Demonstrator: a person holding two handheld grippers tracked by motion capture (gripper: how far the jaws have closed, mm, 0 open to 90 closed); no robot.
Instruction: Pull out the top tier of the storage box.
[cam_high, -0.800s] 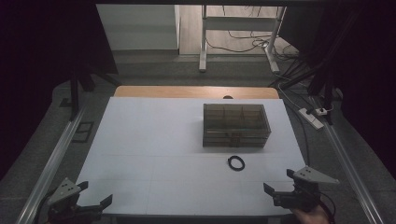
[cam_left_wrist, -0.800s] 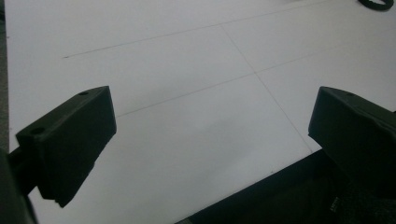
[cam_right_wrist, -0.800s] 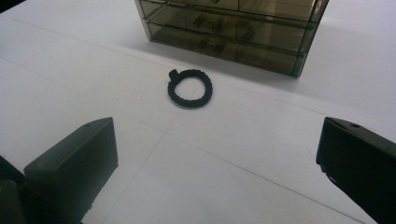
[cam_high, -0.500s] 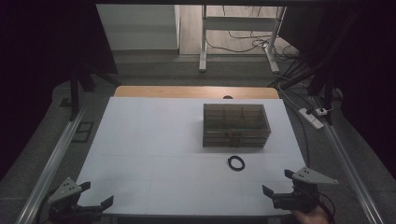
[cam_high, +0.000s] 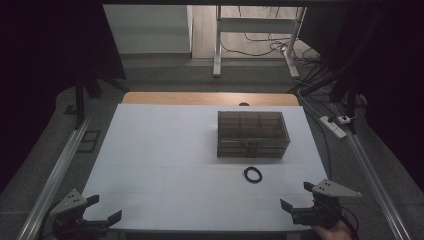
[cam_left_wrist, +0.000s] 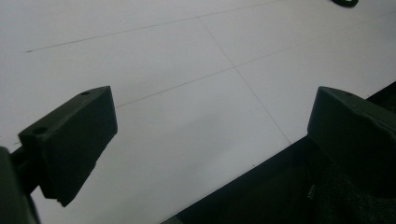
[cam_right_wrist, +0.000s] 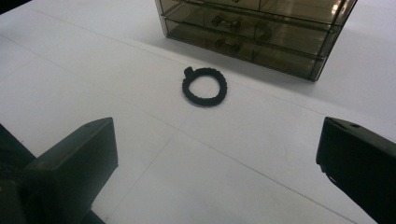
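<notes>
The surface (cam_high: 165, 165) is big, flat and white, with thin lines that cut it into squares. A strip of brown wood (cam_high: 210, 98) shows along its far edge. A smoky see-through box with small drawers (cam_high: 253, 133) sits on the right half of the surface. Just in front of that box, a bit apart from it, lies a black ring (cam_high: 253, 174). It lies flat, with white all around it. In the right gripper view the black ring (cam_right_wrist: 204, 86) has a bumpy, braided look and a tiny nub on one side, and the box with small drawers (cam_right_wrist: 254, 30) stands close behind it.

The right tool (cam_high: 300, 197) is at the near right corner of the surface, with a hand (cam_high: 330, 232) under it. Its jaws are wide apart and nothing is between them. It points toward the ring, which is near but not touching.

The left tool (cam_high: 102, 209) is at the near left corner, well apart from the ring. Its jaws are wide apart too, with only white surface between them.

The room is dark. Grey carpet (cam_high: 40, 160) lies around the surface, and a metal rail (cam_high: 60, 165) runs along each side. Past the far edge stand metal legs (cam_high: 218, 50) on a brown floor, with cables (cam_high: 250, 42) lying around. A white power strip (cam_high: 336, 125) lies on the right.
</notes>
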